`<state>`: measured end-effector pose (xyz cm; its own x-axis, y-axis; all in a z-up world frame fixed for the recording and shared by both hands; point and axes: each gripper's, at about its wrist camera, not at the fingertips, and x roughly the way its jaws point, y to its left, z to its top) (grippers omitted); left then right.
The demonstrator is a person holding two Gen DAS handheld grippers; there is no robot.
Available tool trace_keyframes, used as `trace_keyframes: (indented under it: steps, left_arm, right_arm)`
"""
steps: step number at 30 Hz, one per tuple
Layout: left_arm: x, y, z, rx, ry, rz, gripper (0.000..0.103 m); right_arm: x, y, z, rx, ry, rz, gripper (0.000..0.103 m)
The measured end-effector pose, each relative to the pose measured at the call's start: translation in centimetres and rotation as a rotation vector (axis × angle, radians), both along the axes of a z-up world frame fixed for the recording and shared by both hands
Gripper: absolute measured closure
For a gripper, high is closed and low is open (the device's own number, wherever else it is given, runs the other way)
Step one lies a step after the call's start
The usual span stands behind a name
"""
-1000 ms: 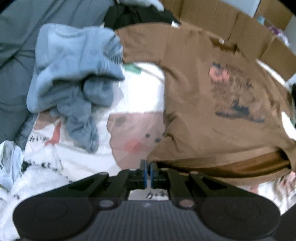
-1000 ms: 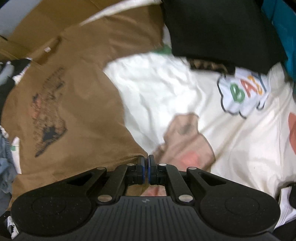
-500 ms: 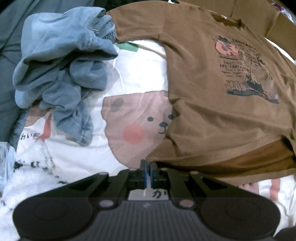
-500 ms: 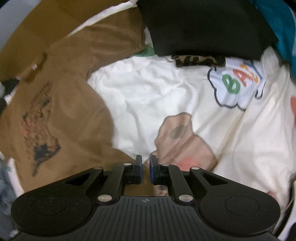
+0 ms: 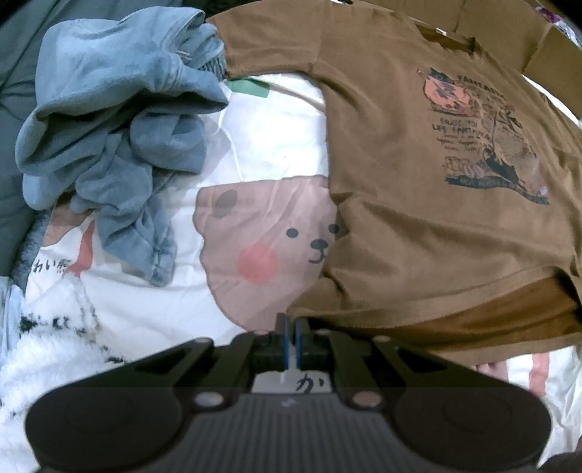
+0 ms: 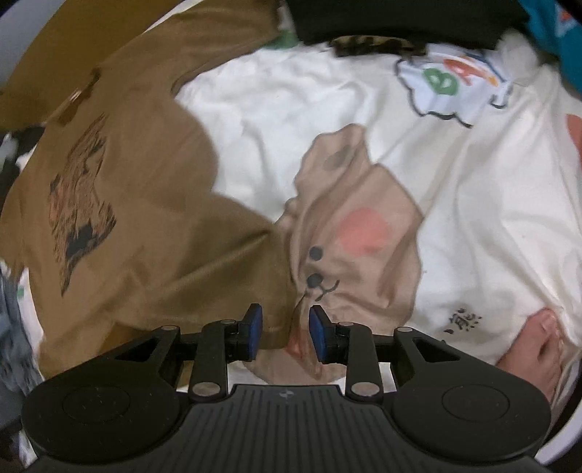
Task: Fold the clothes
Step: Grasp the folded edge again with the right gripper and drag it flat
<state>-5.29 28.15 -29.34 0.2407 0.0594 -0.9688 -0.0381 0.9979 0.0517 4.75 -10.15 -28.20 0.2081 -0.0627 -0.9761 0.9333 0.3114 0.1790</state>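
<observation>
Below both grippers, a brown T-shirt (image 5: 418, 203) lies spread print side up on a white bedsheet (image 5: 276, 142) with cartoon bear faces. Seen from the left wrist, the left gripper (image 5: 291, 324) points steeply down at the shirt's near hem corner, its blue pads clenched tight together; the hem meets the tips, so it appears to pinch that corner, though the cloth between the pads is too thin to make out. A crumpled blue garment (image 5: 120, 120) sits in a heap beside the shirt's far sleeve, touching it. Seen from the right wrist, the right gripper (image 6: 285, 327) is at the opposite hem corner with its jaws opening; the shirt edge lies in the gap, but the pads are not pressing it. A bare foot (image 6: 538, 349) rests on the sheet to the side, and dark clothes (image 6: 400, 22) are piled at the far edge. The step in hand looks like laying the shirt flat before the first fold. To do it well, let each hand release only once the hem lies straight and taut, keep the sheet from being pinched along with the shirt, and smooth the ripples near the hem so the fold lines fall evenly.
</observation>
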Motion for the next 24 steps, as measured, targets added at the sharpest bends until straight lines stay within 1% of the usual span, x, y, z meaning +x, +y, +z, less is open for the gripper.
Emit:
trace_keyframes:
  steps: [3,6,8,14,16,17,19,21,24]
  left_arm:
    - [-0.1,0.2,-0.2,-0.003,0.005,0.010,0.100]
    - [-0.1,0.3,-0.2,-0.009,0.006,0.019,0.100]
    - [-0.2,0.2,-0.1,-0.010,0.007,0.020,0.100]
    - [-0.3,-0.1,-0.3,-0.009,0.013,0.028,0.100]
    - [-0.3,0.0,-0.5,-0.009,0.017,0.026,0.100]
    - [-0.3,0.0,-0.5,-0.008,0.018,0.025,0.100]
    - [-0.3,0.1,-0.6,-0.008,0.020,0.026,0.100]
    - [-0.4,0.2,-0.7,-0.010,0.021,0.030,0.100]
    - [-0.5,0.2,-0.8,-0.012,0.027,0.026,0.100]
  right_arm:
    - [0.7,0.8,-0.9,-0.008,-0.008,0.079,0.072]
    - [1.5,1.3,-1.8,-0.019,0.019,0.158,0.072]
    - [1.9,1.5,-2.4,-0.031,0.036,0.187,0.072]
    - [3.1,2.1,-3.7,-0.073,0.050,0.257,0.072]
    - [3.2,2.0,-4.2,-0.075,0.064,0.255,0.071]
    - [3.2,1.9,-4.5,-0.073,0.077,0.246,0.068]
    - [3.0,1.8,-5.1,-0.058,0.102,0.217,0.068]
    - [2.7,1.9,-5.2,-0.057,0.103,0.189,0.068]
    - [2.7,1.8,-5.3,-0.060,0.093,0.180,0.068]
